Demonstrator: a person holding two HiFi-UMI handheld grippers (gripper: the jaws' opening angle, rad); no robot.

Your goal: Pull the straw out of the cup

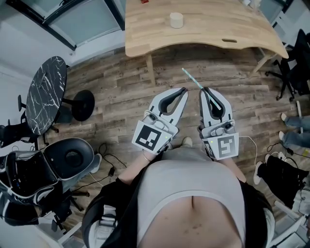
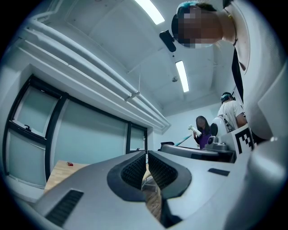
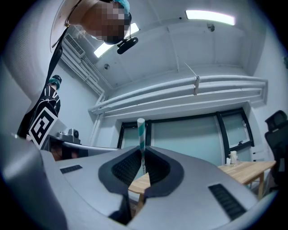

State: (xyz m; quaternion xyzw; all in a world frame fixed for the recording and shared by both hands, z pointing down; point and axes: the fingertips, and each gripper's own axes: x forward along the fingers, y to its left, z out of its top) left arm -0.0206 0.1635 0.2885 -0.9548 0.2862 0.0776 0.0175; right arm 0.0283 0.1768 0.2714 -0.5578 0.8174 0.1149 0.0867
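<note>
Plank floor [image 1: 121, 92], striped straw [image 3: 141, 132] in right gripper [image 3: 143, 152]

Count: 2 grippers, left gripper [image 1: 183, 91] and right gripper [image 1: 205, 90]. 1 striped straw [image 1: 192, 78]. 1 cup [image 1: 176, 20]. 2 tables: wooden table [image 1: 145, 34], round marble table [image 1: 46, 92]. 1 small red item [image 1: 144, 1]. 2 black chairs: left chair [image 1: 68, 155], right chair [image 1: 298, 63].

Wooden table [image 1: 218, 24] in all views
</note>
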